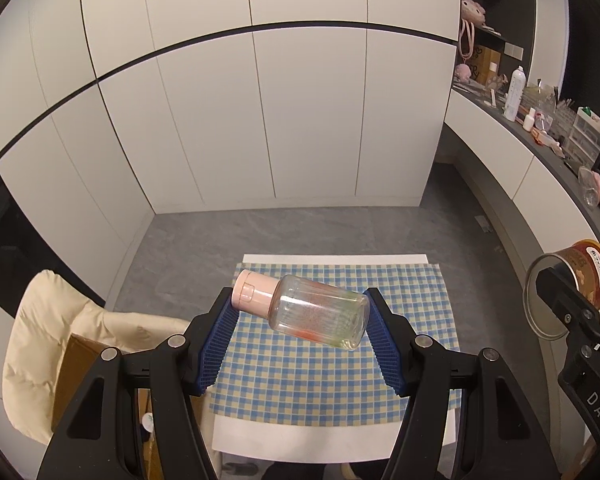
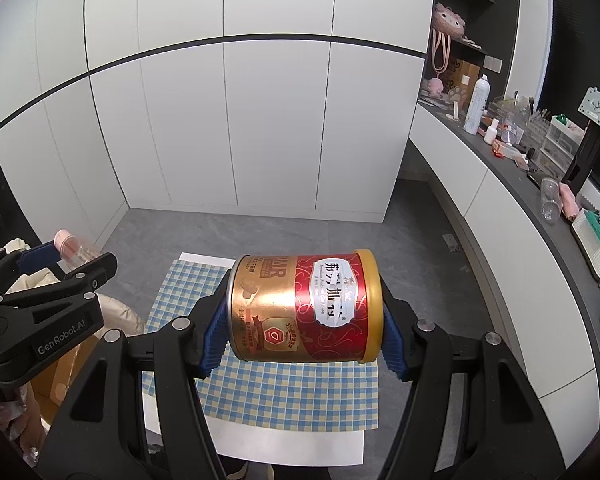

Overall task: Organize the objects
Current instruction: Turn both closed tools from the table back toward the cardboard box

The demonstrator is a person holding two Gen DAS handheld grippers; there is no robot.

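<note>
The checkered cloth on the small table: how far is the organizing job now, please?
Nothing looks placed yet: the checkered cloth shows no objects resting on it. In hand: the left hand-held gripper clamps a clear bottle with a pink cap, lying sideways in the air; the right hand-held gripper clamps a red and gold can, also sideways. Left: both must still be set down.

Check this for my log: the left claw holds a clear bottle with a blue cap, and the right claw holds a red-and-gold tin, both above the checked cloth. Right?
Not quite: the clear plastic bottle in the left claw has a pink cap, not blue, as the left wrist view shows. The right claw does hold the red-and-gold round tin, both above the blue-and-cream checked cloth.
</note>
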